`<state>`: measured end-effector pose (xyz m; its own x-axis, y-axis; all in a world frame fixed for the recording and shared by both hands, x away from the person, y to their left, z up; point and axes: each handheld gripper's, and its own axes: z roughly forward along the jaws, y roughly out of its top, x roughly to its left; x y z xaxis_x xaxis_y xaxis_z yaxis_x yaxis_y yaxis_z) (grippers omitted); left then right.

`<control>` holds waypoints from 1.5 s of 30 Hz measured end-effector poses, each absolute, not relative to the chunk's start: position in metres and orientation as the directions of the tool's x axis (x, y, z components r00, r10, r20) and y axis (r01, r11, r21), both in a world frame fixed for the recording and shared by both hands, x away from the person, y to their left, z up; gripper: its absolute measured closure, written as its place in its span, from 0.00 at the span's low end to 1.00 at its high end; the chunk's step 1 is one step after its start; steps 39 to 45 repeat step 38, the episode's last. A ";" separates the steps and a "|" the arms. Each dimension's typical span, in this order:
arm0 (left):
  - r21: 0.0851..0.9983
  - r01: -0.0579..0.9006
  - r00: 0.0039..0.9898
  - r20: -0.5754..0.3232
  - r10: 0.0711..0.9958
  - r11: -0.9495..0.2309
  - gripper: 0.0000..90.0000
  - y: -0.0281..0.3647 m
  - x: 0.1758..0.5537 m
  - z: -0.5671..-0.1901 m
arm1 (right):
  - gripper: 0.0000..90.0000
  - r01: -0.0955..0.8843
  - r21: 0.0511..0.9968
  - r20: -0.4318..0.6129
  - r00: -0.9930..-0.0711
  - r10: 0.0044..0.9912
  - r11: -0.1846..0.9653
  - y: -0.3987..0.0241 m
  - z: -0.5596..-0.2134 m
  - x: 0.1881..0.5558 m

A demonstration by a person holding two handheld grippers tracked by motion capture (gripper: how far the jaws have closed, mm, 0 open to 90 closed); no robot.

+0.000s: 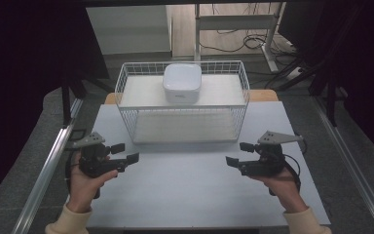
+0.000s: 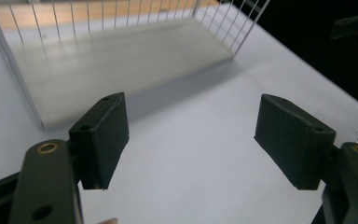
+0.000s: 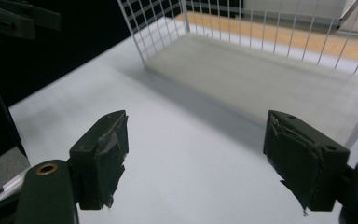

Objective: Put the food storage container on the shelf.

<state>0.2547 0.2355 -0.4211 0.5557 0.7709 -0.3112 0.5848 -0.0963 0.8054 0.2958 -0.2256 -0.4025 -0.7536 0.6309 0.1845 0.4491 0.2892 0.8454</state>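
Observation:
A white wire rack stands at the back middle of the pale table. On its upper shelf sits a white square bowl, upside down. My left gripper hovers at the table's left, held in a hand, jaws wide apart and empty. My right gripper hovers at the table's right, also open and empty. In the left gripper view the rack's lower shelf lies ahead of the open left gripper. In the right gripper view the open right gripper faces the same shelf. Its pads look worn.
A metal rail runs along the table's left side and another along the right. Dark curtains hang on both sides. A desk frame and cables stand on the floor behind the table. The wooden back edge shows beside the rack.

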 end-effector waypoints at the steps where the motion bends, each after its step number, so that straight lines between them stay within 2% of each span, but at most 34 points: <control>1: 0.804 0.587 0.551 -0.309 0.775 -0.097 0.28 0.236 0.253 -0.427 | 0.24 0.452 0.842 0.185 -0.753 0.631 0.293 -0.225 -0.406 0.294; 9: 0.763 0.627 0.538 -0.278 0.795 -0.158 0.23 0.232 0.241 -0.473 | 0.24 0.484 0.820 0.200 -0.742 0.640 0.304 -0.226 -0.449 0.284; 16: 0.764 0.618 0.552 -0.254 0.794 -0.185 0.23 0.224 0.240 -0.486 | 0.23 0.511 0.794 0.187 -0.721 0.668 0.328 -0.231 -0.477 0.278; 45: 0.762 0.631 0.519 -0.278 0.808 -0.143 0.23 0.228 0.242 -0.488 | 0.23 0.504 0.799 0.162 -0.706 0.689 0.328 -0.231 -0.480 0.279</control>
